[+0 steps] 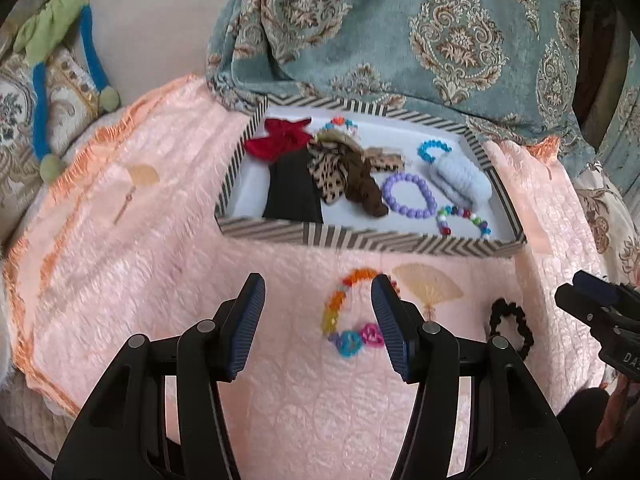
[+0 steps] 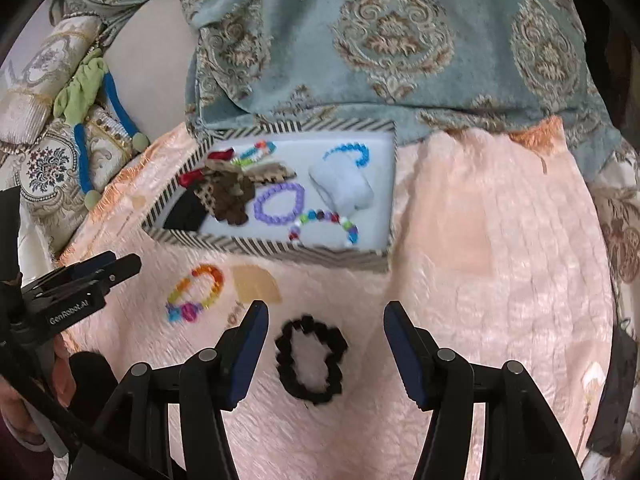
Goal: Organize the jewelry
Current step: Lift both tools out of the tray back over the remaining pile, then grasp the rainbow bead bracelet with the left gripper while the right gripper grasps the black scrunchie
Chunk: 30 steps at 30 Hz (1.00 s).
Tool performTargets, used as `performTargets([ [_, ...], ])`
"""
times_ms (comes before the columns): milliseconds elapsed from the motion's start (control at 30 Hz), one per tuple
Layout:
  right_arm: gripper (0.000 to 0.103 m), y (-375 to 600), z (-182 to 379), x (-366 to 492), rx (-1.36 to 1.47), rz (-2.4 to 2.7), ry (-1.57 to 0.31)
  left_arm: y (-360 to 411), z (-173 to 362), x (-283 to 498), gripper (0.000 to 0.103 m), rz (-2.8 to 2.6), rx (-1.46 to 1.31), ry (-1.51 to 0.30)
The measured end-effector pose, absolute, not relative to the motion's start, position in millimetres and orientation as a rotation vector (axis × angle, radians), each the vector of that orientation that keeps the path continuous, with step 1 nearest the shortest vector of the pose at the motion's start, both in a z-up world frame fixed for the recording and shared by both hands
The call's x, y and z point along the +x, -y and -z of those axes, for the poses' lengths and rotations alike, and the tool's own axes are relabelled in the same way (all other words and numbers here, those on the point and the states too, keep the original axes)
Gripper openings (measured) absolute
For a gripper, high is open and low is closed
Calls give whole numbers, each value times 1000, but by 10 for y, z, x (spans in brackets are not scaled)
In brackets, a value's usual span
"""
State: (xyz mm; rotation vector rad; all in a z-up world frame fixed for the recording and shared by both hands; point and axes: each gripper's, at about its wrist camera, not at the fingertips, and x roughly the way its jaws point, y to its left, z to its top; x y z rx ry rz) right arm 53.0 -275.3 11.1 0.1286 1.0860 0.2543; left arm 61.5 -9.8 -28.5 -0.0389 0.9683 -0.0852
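A striped-rim tray (image 1: 360, 242) (image 2: 280, 250) on a pink blanket holds a red bow (image 1: 280, 136), a leopard scrunchie (image 1: 340, 168), a purple bead bracelet (image 1: 410, 194) (image 2: 280, 204), a multicolour bead bracelet (image 1: 464, 220) (image 2: 324, 220), a blue bead bracelet (image 1: 432, 150) (image 2: 348, 152) and a white scrunchie (image 1: 460, 180) (image 2: 344, 188). A rainbow bracelet (image 1: 348, 316) (image 2: 196, 294) lies in front of the tray, between my open left gripper's (image 1: 318, 324) fingers. A black scrunchie (image 2: 310, 360) (image 1: 512, 330) lies between my open right gripper's (image 2: 326, 350) fingers.
The pink blanket (image 1: 140, 240) (image 2: 480, 260) covers the surface. A blue patterned cushion (image 1: 400, 28) (image 2: 380, 40) rises behind the tray. A green and blue cord (image 1: 60, 80) (image 2: 92, 120) lies at the far left. Each gripper appears in the other's view: the right (image 1: 600, 316), the left (image 2: 80, 280).
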Motion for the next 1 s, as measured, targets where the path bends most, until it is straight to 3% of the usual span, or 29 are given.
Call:
performTargets([
  [1000, 58, 2779, 371, 379, 175, -276, -1159, 72, 748, 712, 56, 70, -26, -1071],
])
